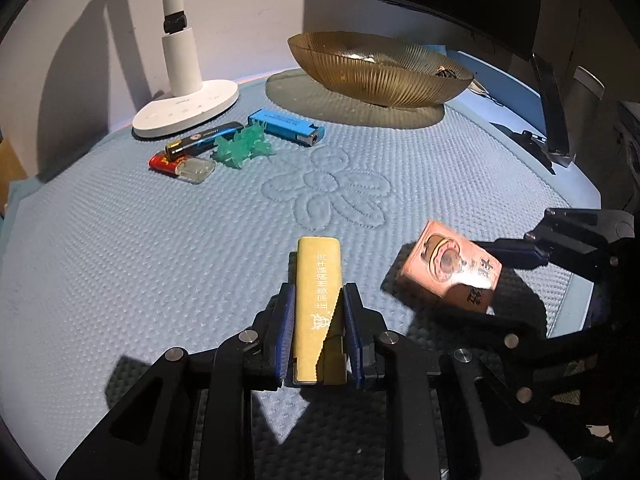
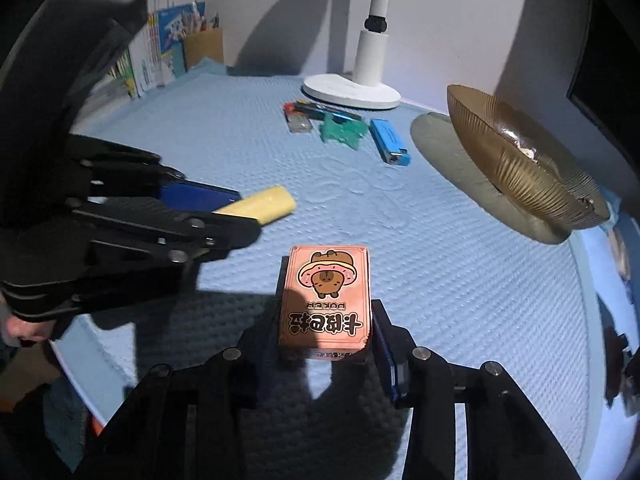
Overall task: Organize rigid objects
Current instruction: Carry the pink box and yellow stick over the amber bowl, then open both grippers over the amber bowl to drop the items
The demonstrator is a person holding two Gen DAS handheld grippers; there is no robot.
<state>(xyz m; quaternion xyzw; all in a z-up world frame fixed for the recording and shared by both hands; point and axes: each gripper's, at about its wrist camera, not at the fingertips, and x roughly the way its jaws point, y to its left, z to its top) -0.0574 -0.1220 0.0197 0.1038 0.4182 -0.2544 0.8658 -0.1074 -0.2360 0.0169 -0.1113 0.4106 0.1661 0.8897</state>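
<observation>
My left gripper (image 1: 318,304) is shut on a yellow lighter (image 1: 319,280) and holds it just above the blue mat; it also shows in the right wrist view (image 2: 264,205). My right gripper (image 2: 326,320) is shut on a pink card box (image 2: 326,300) with a cartoon bear; the box also shows in the left wrist view (image 1: 452,266), to the right of the yellow lighter. Far across the mat lie a blue lighter (image 1: 286,127), a green plastic figure (image 1: 242,146), a black lighter (image 1: 204,140) and a red lighter (image 1: 180,165).
A ribbed amber glass bowl (image 1: 376,68) stands at the back right of the mat (image 1: 160,260). A white lamp base (image 1: 186,106) stands at the back left. A monitor stand (image 1: 554,120) is at the far right. Books (image 2: 160,52) stand beyond the mat's left side.
</observation>
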